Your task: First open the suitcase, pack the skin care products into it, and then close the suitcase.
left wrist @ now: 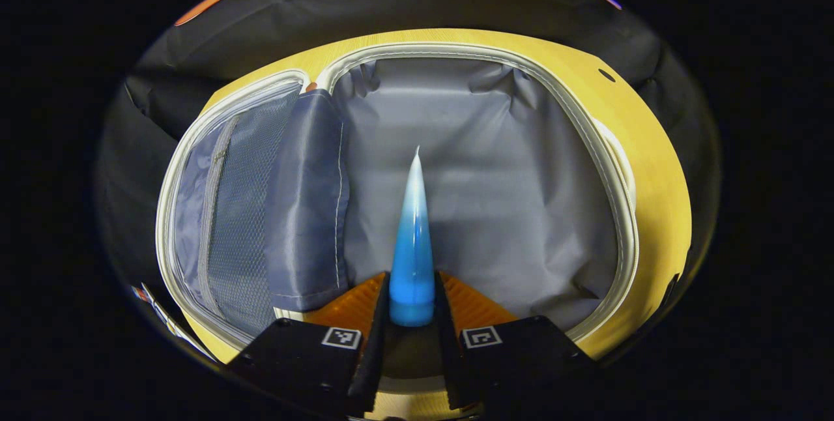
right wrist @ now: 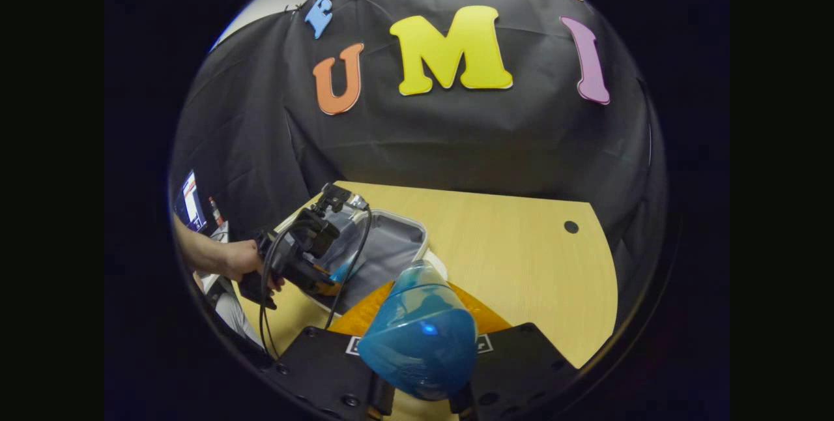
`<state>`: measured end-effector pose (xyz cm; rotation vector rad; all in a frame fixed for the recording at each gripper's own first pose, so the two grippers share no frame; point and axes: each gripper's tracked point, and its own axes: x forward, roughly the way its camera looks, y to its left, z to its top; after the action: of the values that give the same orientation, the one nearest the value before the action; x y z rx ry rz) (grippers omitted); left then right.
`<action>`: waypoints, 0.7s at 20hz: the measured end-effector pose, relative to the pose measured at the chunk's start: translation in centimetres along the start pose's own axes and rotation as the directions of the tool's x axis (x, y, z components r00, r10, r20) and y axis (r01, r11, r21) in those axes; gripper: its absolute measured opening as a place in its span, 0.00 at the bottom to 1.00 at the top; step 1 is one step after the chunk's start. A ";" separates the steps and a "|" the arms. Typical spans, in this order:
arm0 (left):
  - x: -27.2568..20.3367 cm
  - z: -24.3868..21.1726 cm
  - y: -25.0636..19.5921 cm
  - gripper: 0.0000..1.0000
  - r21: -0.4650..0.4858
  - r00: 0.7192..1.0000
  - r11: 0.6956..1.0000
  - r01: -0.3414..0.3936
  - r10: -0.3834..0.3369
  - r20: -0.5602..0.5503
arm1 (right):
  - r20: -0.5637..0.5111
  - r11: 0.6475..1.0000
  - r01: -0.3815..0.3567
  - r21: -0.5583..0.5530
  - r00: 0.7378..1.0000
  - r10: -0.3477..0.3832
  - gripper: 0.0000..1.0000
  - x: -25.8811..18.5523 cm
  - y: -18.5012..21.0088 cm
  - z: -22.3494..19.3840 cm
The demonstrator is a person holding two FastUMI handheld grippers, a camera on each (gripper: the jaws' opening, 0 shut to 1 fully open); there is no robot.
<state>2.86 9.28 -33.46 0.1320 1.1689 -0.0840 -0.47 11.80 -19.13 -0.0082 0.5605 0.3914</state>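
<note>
Two tubes over open suitcase

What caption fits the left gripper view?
Left gripper holds a blue tube above the open suitcase on the table.

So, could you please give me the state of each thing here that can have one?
Suitcase: open, lying flat on the table, main compartment bare.
Mesh pocket: in the lid half; whether zipped, cannot tell.
Left gripper: shut on a blue tube, over the suitcase.
Right gripper: holding a blue bottle above the table; grip hidden.
</note>
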 end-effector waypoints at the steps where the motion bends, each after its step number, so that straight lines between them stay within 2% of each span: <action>1: 0.0 0.0 0.0 0.46 -0.007 1.000 1.000 -0.004 0.004 0.001 | -0.008 1.000 -0.006 -0.003 1.000 0.006 0.29 0.2 0.2 -0.2; 3: -0.1 0.0 -0.6 0.48 -0.017 1.000 1.000 0.016 -0.015 0.004 | -0.024 1.000 -0.020 -0.007 1.000 0.019 0.29 0.6 0.6 -0.6; 4: -0.2 0.2 -0.7 0.53 -0.017 1.000 1.000 0.009 -0.009 0.009 | -0.032 1.000 -0.026 -0.010 0.999 0.026 0.29 0.7 0.8 -0.7; 5: -0.2 0.1 -0.6 0.63 -0.013 1.000 1.000 -0.003 0.003 0.008 | -0.040 0.999 -0.033 -0.015 0.999 0.033 0.29 0.9 1.1 -0.9; 8: -0.9 0.4 -1.1 0.67 -0.040 0.999 0.999 0.019 -0.018 0.032 | -0.066 0.998 -0.056 -0.031 0.996 0.054 0.29 1.7 1.8 -1.2; 9: -1.6 0.8 -1.0 0.75 -0.056 0.998 0.998 0.013 -0.009 0.060 | -0.074 0.997 -0.065 -0.034 0.995 0.063 0.29 2.0 2.1 -1.3; 11: -4.0 1.8 -0.9 0.82 -0.070 0.991 0.997 0.021 -0.012 0.130 | -0.083 0.996 -0.087 -0.035 0.993 0.083 0.29 2.7 2.9 -1.2; 12: -5.1 2.2 -0.2 0.82 -0.077 0.985 0.997 0.006 0.007 0.174 | -0.089 0.995 -0.097 -0.037 0.992 0.094 0.29 3.3 3.3 -1.3; 14: -7.9 2.4 2.3 0.96 -0.102 0.962 0.994 -0.045 0.071 0.263 | -0.105 0.991 -0.123 -0.045 0.987 0.118 0.28 4.6 4.5 -1.6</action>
<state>2.24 11.19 -25.11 0.0680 0.8973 0.0062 0.68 17.45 -22.43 -0.0445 0.6542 0.5255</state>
